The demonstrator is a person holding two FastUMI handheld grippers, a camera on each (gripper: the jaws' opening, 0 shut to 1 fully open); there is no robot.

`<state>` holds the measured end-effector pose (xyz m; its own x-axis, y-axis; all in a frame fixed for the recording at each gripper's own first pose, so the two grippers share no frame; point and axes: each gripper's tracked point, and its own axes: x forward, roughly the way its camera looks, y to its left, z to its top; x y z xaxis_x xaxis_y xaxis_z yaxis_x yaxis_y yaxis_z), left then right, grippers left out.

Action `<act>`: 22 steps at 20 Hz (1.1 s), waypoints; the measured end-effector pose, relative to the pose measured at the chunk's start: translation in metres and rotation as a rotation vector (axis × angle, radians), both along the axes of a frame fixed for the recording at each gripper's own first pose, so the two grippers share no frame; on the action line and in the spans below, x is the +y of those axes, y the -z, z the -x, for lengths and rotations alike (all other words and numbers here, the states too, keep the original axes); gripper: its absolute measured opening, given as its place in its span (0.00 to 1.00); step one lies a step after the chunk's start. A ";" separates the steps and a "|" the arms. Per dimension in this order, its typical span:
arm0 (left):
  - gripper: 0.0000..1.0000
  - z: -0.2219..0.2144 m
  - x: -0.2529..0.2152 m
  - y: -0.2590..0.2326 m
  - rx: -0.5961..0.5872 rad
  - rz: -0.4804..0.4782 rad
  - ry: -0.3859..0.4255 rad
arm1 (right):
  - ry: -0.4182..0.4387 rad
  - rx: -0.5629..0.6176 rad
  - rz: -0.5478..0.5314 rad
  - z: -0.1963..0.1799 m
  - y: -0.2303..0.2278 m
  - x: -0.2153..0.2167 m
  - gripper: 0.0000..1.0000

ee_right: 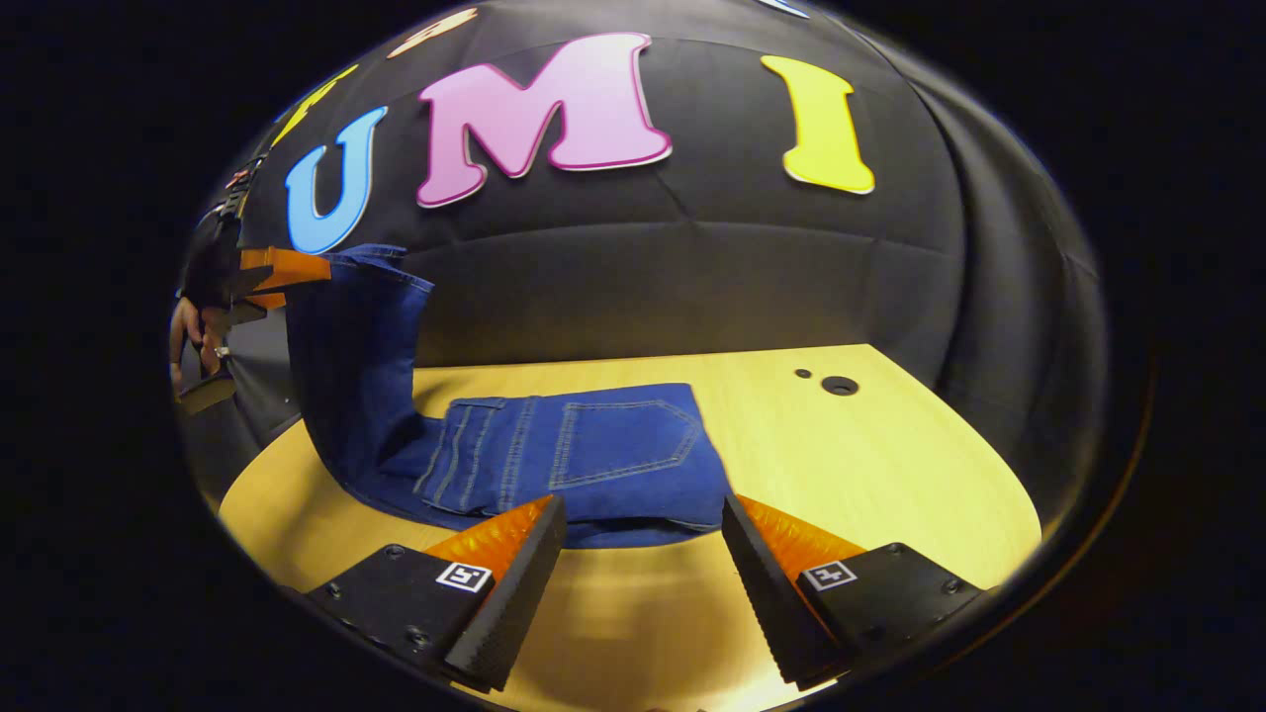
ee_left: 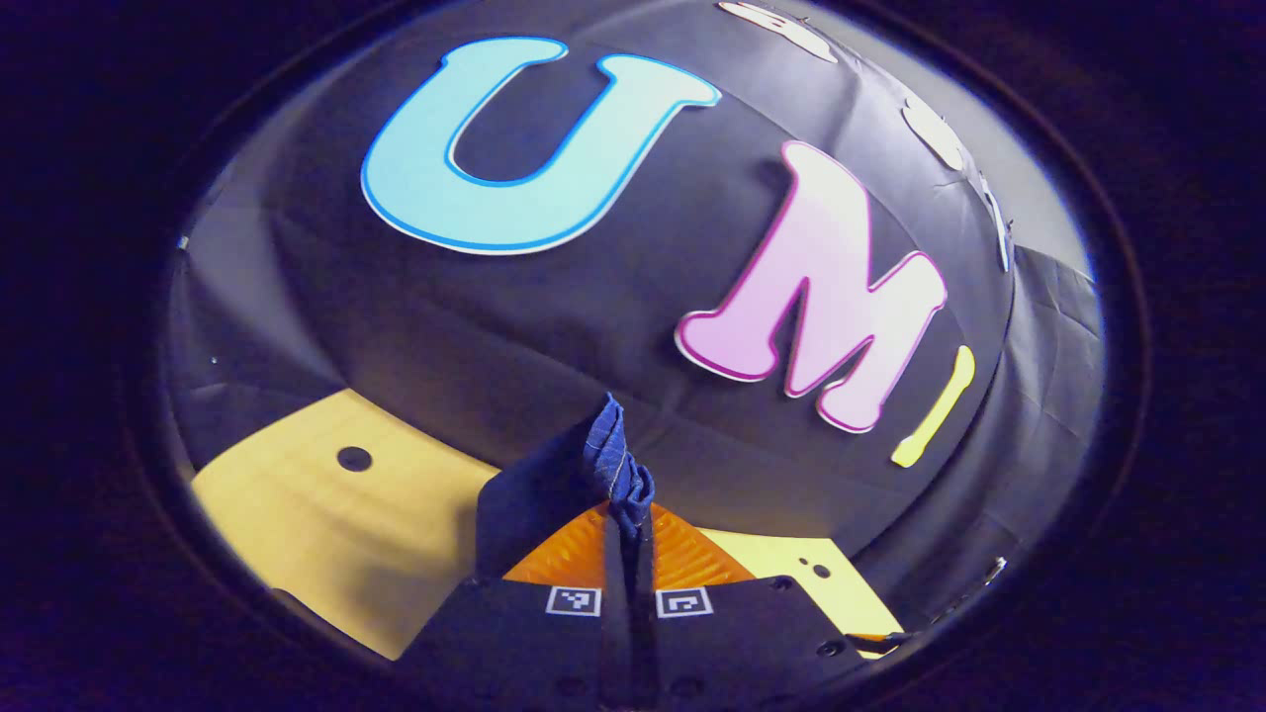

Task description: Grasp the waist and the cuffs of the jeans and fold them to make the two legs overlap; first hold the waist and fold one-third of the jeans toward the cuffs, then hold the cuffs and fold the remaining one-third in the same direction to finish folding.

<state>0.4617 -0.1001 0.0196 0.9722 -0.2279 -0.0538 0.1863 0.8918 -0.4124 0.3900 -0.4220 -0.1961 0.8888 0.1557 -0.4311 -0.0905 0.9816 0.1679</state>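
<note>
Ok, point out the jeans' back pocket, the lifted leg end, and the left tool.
back pocket (ee_right: 623,443), right gripper view, middle of the stitched patch.
lifted leg end (ee_left: 615,473), left gripper view, bunched denim above the fingers.
left tool (ee_left: 629,539), left gripper view, between its fingertips.

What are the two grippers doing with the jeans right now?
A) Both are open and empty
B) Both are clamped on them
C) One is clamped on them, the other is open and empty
C: the left gripper pinches a fold of the jeans and lifts it, while the right gripper stands open above the table.
</note>
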 end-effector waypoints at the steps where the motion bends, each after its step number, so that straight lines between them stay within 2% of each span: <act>1: 0.06 -0.001 -0.030 -0.003 -0.001 0.011 0.036 | 0.017 -0.001 0.000 0.002 -0.001 -0.012 0.97; 5: 0.06 -0.006 -0.142 0.007 0.017 -0.008 0.161 | 0.076 -0.010 0.013 0.011 -0.005 -0.055 0.97; 8: 0.06 -0.004 -0.204 0.050 0.078 -0.054 0.241 | 0.120 -0.024 0.011 0.018 -0.014 -0.080 0.97; 10: 0.06 -0.004 -0.234 0.069 0.099 -0.078 0.229 | 0.146 -0.028 0.007 0.027 -0.017 -0.094 0.97; 13: 0.06 -0.004 -0.245 0.076 0.029 -0.086 0.159 | 0.172 -0.014 -0.004 0.040 -0.016 -0.104 0.97; 14: 0.06 -0.006 -0.252 0.085 0.012 -0.110 0.179 | 0.177 -0.008 -0.010 0.043 -0.016 -0.106 0.97; 16: 0.06 -0.006 -0.265 0.120 0.067 -0.211 0.207 | 0.183 -0.002 -0.017 0.051 -0.015 -0.106 0.97; 18: 0.14 -0.010 -0.274 0.150 0.147 -0.287 0.241 | 0.183 0.000 -0.015 0.058 -0.016 -0.104 0.97; 19: 0.19 -0.005 -0.280 0.161 0.176 -0.297 0.269 | 0.183 0.002 -0.013 0.061 -0.017 -0.103 0.97; 21: 0.76 0.010 -0.285 0.159 0.171 -0.283 0.311 | 0.187 -0.003 -0.012 0.068 -0.026 -0.102 0.97; 22: 0.86 0.017 -0.284 0.157 0.153 -0.285 0.325 | 0.191 -0.004 -0.010 0.072 -0.032 -0.103 0.97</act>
<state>0.4446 -0.3844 -0.1373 0.8288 -0.4750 -0.2956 0.4311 0.8790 -0.2038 0.3183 -0.5251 -0.1645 0.9043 -0.0113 -0.4267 0.0962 0.9793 0.1779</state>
